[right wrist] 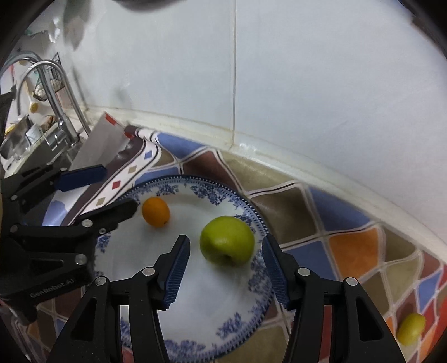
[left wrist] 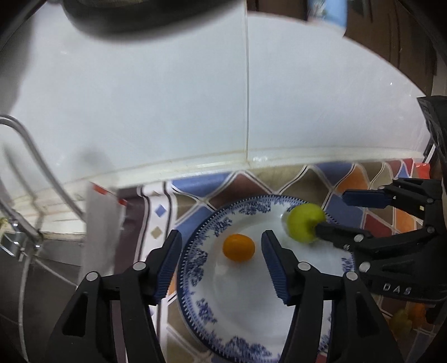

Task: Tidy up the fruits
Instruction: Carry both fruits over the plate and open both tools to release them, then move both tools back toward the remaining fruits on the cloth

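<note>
Fruit is gathering on the plate (right wrist: 252,212) so it sits in one spot: orange (right wrist: 155,211) at 10 o'clock, apple (right wrist: 226,240) at 2, each between a released gripper's spread fingers, left (left wrist: 220,251) and right (right wrist: 225,265) (another green fruit (right wrist: 411,328) waits off-plate).

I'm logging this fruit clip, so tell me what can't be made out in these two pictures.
- Left wrist view: the near part of the plate is hidden behind the left gripper.
- Left wrist view: the fruit at the lower right is blurred and half hidden by the right gripper.
- Left wrist view: the dark thing at the top is blurred and cut off.
- Right wrist view: the sink clutter is too small to name.
</note>
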`<state>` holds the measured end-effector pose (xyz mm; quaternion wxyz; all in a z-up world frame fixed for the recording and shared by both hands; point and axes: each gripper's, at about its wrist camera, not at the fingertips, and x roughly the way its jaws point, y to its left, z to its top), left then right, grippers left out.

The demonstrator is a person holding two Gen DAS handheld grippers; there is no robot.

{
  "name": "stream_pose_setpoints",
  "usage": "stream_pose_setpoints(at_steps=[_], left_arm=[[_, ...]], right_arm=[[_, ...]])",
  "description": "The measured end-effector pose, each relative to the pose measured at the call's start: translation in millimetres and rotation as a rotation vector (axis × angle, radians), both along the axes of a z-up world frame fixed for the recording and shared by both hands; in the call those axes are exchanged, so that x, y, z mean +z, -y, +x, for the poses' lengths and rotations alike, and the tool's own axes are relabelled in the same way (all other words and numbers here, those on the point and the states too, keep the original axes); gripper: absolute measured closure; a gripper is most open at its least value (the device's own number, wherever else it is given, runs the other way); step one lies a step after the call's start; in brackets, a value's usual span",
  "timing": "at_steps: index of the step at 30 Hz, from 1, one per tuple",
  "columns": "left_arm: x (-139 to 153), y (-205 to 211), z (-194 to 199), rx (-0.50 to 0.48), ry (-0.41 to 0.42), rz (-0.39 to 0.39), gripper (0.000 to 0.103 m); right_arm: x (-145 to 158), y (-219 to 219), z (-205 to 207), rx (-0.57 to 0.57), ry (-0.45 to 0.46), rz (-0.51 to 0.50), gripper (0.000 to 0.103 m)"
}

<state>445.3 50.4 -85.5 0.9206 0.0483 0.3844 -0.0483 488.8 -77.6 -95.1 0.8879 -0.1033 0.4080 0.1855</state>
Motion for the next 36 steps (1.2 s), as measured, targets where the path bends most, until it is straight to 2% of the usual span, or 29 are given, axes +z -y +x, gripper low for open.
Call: stream_pose_setpoints(at_steps=[2,4,10,15,18,24,36], left_arm=[[13.2,0.1,-15.5,0.003,0.041,0.003,0.040],[27.2,-1.4,-34.3,0.009,0.084,0.013,0.033],[66.3,7.0,-85.1,0.021,0.210,0.026,0.023],[84.7,15.0,-121.7,0.018,0.270,0.021,0.017],[89.0,19.2,-142.6,0.011,0.289,0.018,0.016],[86.0,27.7,-177.7,0.009,0.321,0.025,0.015],[66.2,35.6,-225.3,0.031,0.333,0.046,0.015]], right_arm=[[10.9,4.6,-11.8,-0.026,0.041,0.002,0.048],[23.3,10.1,-25.5,-0.058,0.085,0.015,0.045],[58.2,33.5,-78.0,-0.131,0.195,0.057,0.038],[77.0,50.1,-123.0,-0.196,0.281,0.066,0.031],[84.1,58.2,-147.3,-0.230,0.317,0.071,0.027],[87.1,72.7,-195.8,-0.308,0.390,0.065,0.027],[68.0,95.3,-265.5,-0.452,0.454,0.028,0.027]])
